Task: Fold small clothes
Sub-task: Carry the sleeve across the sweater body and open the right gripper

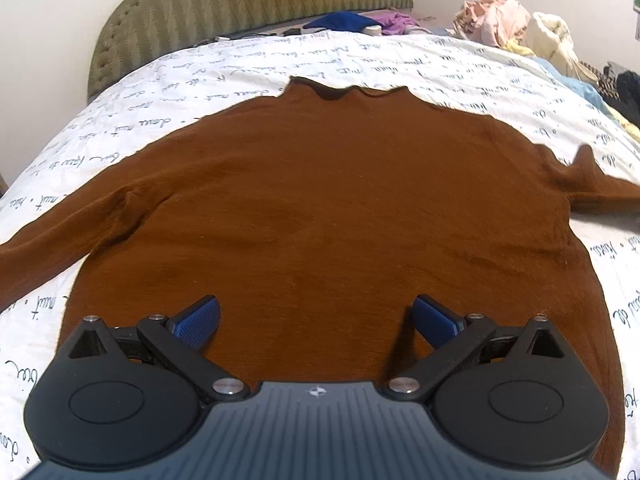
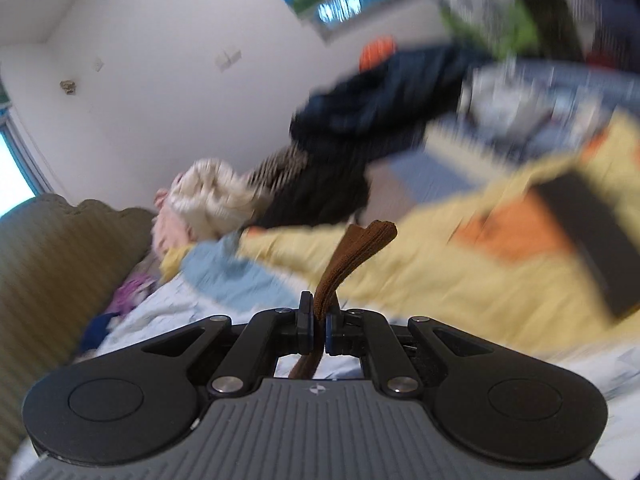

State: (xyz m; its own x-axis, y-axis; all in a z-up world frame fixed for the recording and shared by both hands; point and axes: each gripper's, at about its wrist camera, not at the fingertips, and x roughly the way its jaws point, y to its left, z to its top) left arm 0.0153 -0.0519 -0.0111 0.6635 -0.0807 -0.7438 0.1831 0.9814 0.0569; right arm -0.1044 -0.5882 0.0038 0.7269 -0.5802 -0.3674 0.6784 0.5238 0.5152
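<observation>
- Brown sweater [image 1: 320, 200]: lay flat on the bed [image 1: 160, 92], front side down toward my left-hand camera, collar toward the headboard [image 1: 248, 8], sleeves spread to either side.
- Left gripper [image 1: 316, 320]: my jaws stood wide apart over the sweater's lower hem area, blue pads [image 1: 200, 322] showing on each finger, nothing between them; whether the pads touched the fabric could not be told.
- Right gripper [image 2: 318, 330]: my jaws were pressed together on a narrow fold of the brown sweater [image 2: 340, 268], which rose above the pads and ended in a ribbed edge, with more brown fabric hanging below the jaws.
- Right-hand view: the background was smeared by blur; the pinched piece was sharp.
- Bed cover: white with dark handwritten script, visible around the sweater on all sides.
- Pile of clothes [image 1: 516, 24]: pink, cream and yellow pieces lay heaped at the far right of the bed, well apart from the sweater.
- Blue cloth [image 1: 344, 22]: lay near the headboard beside a purple piece.
</observation>
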